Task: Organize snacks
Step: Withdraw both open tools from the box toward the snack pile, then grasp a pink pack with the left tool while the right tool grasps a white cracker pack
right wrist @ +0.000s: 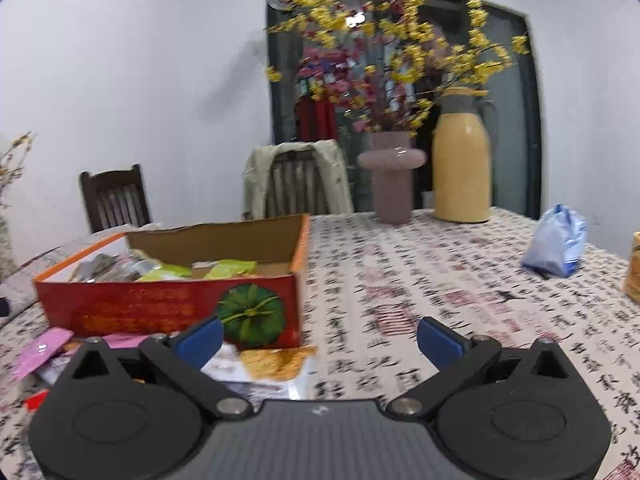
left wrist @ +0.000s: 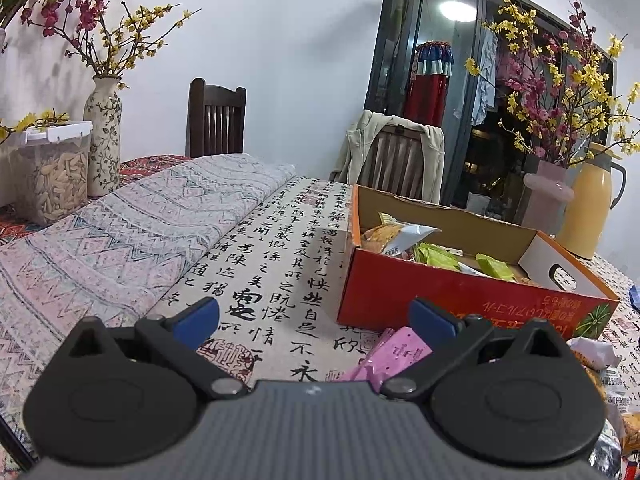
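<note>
Both claws were spread wide with nothing in them. Left gripper (left wrist: 314, 318) hovered over the calligraphy tablecloth (left wrist: 280, 256), right gripper (right wrist: 320, 336) too. Red cardboard box (right wrist: 168, 308) sat on the table holding green packets (left wrist: 438, 257), and a pink packet (left wrist: 400, 350) lay just in front of it.

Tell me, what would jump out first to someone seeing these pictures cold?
Probably the red cardboard box, open on the calligraphy-print tablecloth and holding green and silver snack packets, with more packets, one pink, loose in front of it. Behind it a pink vase of yellow and red blossom stands beside a yellow thermos jug. Low in each view, the left gripper and right gripper are open and empty.
</note>
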`<state>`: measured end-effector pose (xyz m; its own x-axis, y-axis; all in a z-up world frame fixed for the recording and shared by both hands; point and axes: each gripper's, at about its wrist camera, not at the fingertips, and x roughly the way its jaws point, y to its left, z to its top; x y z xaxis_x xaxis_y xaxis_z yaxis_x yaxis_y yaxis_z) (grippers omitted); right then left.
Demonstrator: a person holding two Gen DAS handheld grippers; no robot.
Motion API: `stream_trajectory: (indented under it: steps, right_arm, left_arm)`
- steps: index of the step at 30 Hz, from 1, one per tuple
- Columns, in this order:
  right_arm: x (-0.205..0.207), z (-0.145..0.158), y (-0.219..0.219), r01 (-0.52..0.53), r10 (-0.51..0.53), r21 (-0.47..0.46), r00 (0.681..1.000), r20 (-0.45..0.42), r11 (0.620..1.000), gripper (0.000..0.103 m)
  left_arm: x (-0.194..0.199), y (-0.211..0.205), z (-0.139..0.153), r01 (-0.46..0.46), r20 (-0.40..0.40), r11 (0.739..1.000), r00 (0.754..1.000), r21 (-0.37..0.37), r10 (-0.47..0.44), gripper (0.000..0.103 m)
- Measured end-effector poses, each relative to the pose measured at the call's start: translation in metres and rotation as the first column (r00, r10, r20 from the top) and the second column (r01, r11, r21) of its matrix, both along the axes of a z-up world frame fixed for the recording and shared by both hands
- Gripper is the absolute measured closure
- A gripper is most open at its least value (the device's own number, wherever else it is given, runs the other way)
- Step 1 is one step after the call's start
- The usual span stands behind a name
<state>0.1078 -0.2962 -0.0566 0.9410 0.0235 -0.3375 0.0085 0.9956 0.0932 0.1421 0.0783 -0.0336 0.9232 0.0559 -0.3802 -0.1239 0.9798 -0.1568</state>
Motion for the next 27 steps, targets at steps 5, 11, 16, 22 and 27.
stream_trajectory:
  steps: [5,11,16,22,27]
  right_arm:
    - [0.011,0.007,0.015,-0.078,0.081,0.039,0.993,-0.087,0.996,0.0]
    - [0.044,0.011,0.032,-0.14,0.157,0.105,0.972,-0.176,0.985,0.007]
    - [0.063,0.007,0.051,-0.214,0.226,0.076,0.942,-0.247,0.974,0.04]
    - [0.051,0.01,0.051,-0.241,0.256,0.093,0.941,-0.221,0.966,0.061]
    - [0.017,0.023,0.041,-0.204,0.207,0.049,0.975,-0.08,0.978,0.062]
  left_arm:
    - [-0.001,0.001,0.0,0.0,0.002,1.0,1.0,-0.004,0.0,0.0]
    - [-0.001,0.001,0.0,0.002,0.002,1.0,1.0,-0.01,-0.002,0.0]
    - [-0.001,0.002,0.0,0.003,0.003,1.0,1.0,-0.013,-0.003,0.0]
    - [0.0,0.002,0.0,0.005,0.003,1.0,1.0,-0.015,-0.004,0.0]
    - [0.0,0.002,0.0,0.004,0.002,1.0,1.0,-0.014,-0.004,0.0]
